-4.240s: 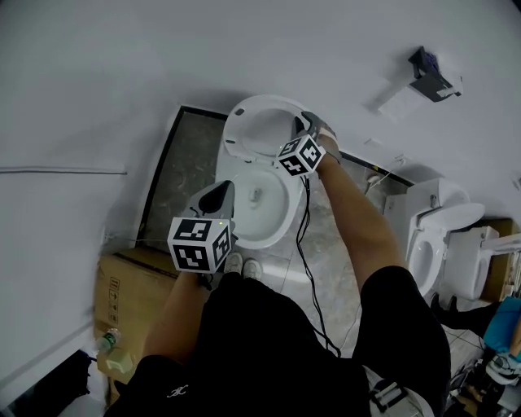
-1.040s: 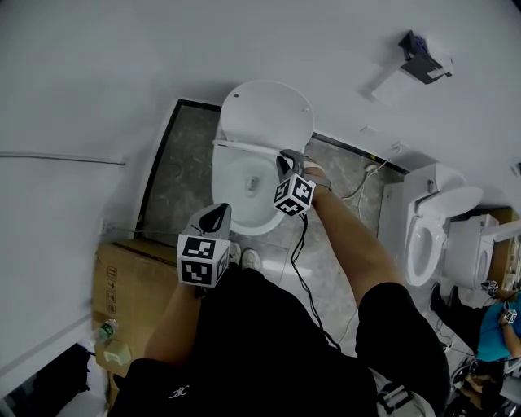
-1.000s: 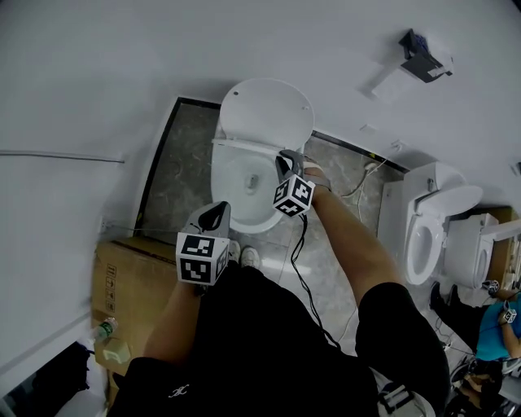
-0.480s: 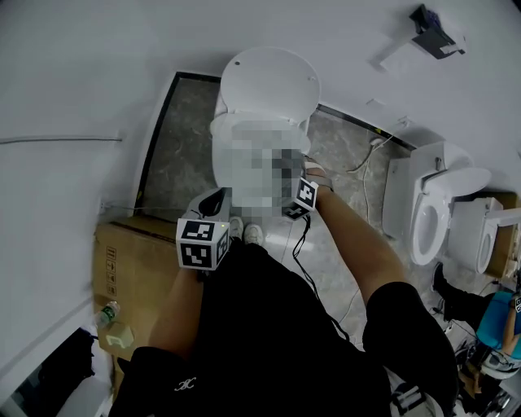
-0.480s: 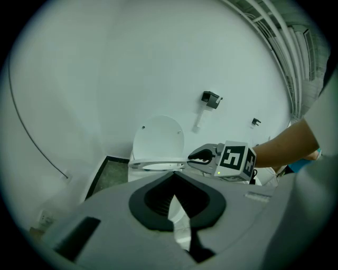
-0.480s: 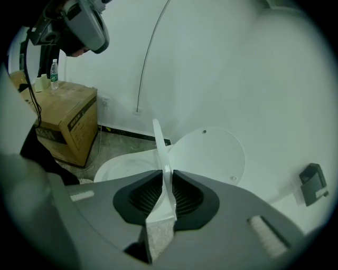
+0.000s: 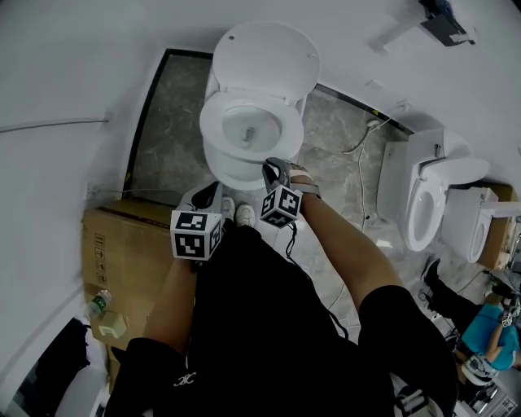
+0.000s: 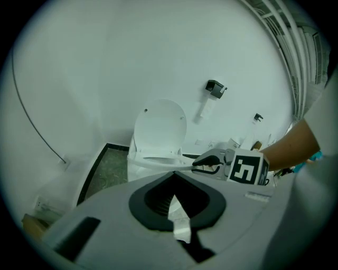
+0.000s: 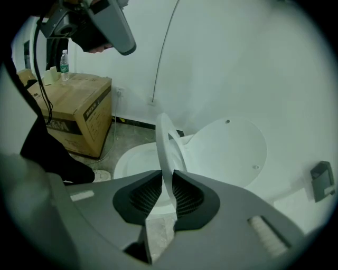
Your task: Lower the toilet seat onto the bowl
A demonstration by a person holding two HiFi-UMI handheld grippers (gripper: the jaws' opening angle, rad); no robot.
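The white toilet (image 7: 213,159) stands below me with its lid (image 7: 264,57) upright against the wall. Its seat (image 7: 244,134) lies low, nearly flat over the bowl. My right gripper (image 7: 269,165) is shut on the seat's front rim; in the right gripper view the rim (image 9: 166,153) runs between the pads of that gripper (image 9: 162,192). The left gripper view shows the seat (image 8: 158,162) level, the right gripper (image 8: 208,162) at its front. My left gripper (image 7: 213,189) hangs near the bowl's front left, touching nothing. Its jaws (image 8: 177,205) stand shut with a white sliver between them.
A cardboard box (image 7: 122,261) with a bottle (image 7: 98,303) on it stands to my left. More toilets (image 7: 427,204) stand on the right, with a cable (image 7: 362,171) on the floor. My shoes (image 7: 236,213) are at the bowl's front. A paper holder (image 7: 444,24) is on the wall.
The seat has swung down from upright against the lid to nearly flat over the bowl, with my right gripper following it toward me. The left gripper has barely moved.
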